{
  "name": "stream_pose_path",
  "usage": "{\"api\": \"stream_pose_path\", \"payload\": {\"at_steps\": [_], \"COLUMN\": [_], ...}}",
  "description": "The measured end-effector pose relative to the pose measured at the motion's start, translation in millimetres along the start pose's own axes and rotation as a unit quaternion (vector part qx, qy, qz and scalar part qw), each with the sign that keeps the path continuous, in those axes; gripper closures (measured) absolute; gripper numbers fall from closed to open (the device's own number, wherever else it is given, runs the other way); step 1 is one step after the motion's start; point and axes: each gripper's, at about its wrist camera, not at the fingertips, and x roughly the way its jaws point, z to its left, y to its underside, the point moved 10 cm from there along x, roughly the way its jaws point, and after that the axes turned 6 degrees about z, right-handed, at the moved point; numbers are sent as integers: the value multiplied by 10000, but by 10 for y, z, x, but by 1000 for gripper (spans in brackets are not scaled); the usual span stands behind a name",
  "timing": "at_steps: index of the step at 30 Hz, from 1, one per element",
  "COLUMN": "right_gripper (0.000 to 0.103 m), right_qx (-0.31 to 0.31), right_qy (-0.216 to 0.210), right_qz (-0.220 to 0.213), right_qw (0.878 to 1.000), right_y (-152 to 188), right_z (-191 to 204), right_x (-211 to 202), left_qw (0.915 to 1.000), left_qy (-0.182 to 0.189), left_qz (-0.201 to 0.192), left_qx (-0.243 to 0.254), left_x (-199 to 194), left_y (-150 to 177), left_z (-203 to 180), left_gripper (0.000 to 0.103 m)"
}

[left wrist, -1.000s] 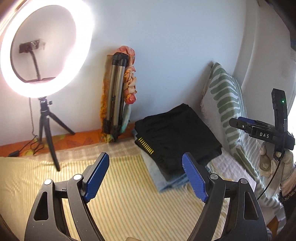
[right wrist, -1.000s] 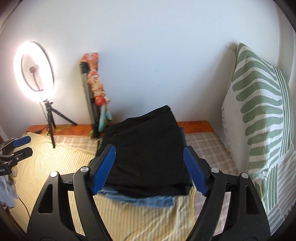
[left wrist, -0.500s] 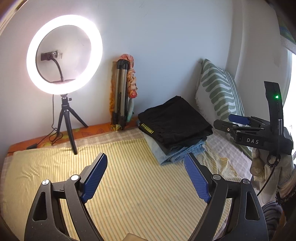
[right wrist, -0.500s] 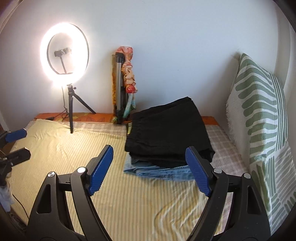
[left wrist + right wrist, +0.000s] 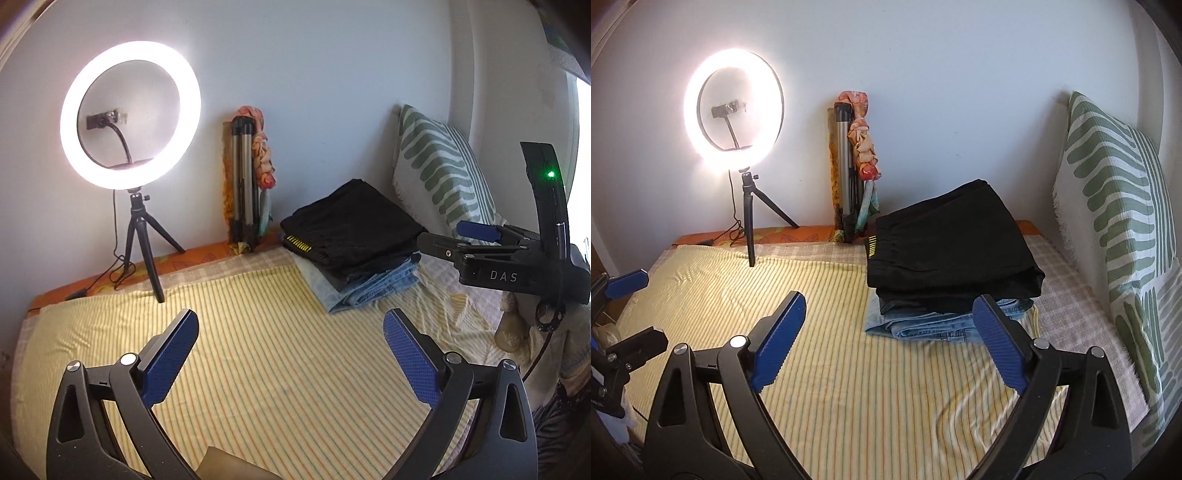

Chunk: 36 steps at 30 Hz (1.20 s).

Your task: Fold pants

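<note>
Both claws, left gripper (image 5: 290, 350) and right gripper (image 5: 890, 338), wide, empty. Folded black pants (image 5: 949, 251) near pillow (image 5: 1115, 229); a careless bump might topple the stack.

Your fingers (image 5: 779, 339) carry blue ribbed pads on black frames. You see a yellow bed sheet (image 5: 849, 387) with thin stripes, black folded pants (image 5: 949, 251) with a yellow-marked waistband on faded blue jeans (image 5: 934, 326), and a white pillow (image 5: 1115, 206) with green bars.
</note>
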Motion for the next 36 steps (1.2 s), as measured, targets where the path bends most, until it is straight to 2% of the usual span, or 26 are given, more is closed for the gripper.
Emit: {"api": "stream_pose_path", "payload": {"at_steps": [3, 8, 18, 25, 36], "right_gripper": [2, 1, 1, 1, 1], "right_qx": [47, -104, -249, -240, -271], "right_qy": [8, 158, 176, 169, 152], "right_qz": [-56, -182, -33, 25, 60], "right_qw": [10000, 9997, 9995, 9996, 9995], "right_y": [5, 23, 128, 149, 173], "right_z": [-35, -64, -65, -74, -30], "right_x": [0, -15, 73, 117, 155], "left_qw": [9999, 9998, 9995, 9980, 9983], "left_qy": [-5, -129, -248, -544, -505], "left_qz": [99, 151, 173, 280, 281], "left_qx": [-82, -37, 37, 124, -18], "left_x": [49, 68, 53, 84, 55], "left_y": [43, 80, 101, 132, 127], "left_z": [35, 108, 112, 152, 232], "left_gripper": [3, 3, 3, 3, 3]}}
